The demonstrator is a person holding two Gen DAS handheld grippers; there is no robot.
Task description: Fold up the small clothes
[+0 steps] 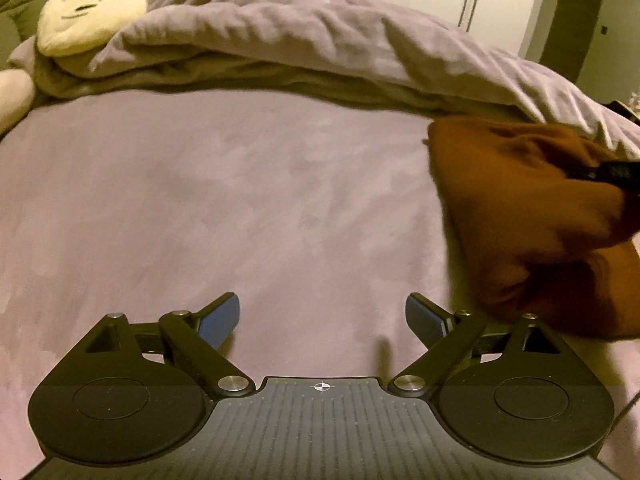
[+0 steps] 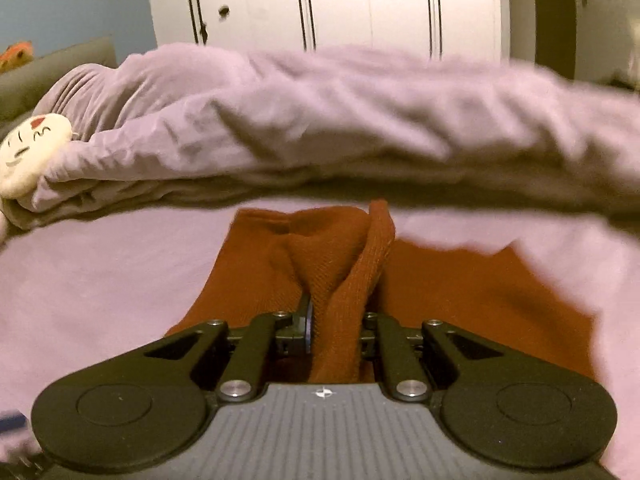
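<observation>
A small rust-brown knit garment [image 1: 528, 216] lies bunched on the lilac bed sheet [image 1: 200, 200], at the right of the left wrist view. My left gripper [image 1: 322, 318] is open and empty, low over bare sheet to the left of the garment. My right gripper [image 2: 336, 320] is shut on a raised fold of the garment [image 2: 348, 280]; the cloth runs up between the jaws and hides the right finger. The rest of the garment [image 2: 480, 292] spreads flat under and beyond it. The right gripper's black tip shows in the left wrist view [image 1: 612, 172] on the garment.
A rumpled lilac duvet [image 1: 320, 40] is piled across the far side of the bed. A cream plush toy with a drawn face [image 1: 92, 16] lies at the far left. White wardrobe doors [image 2: 340, 4] stand behind the bed.
</observation>
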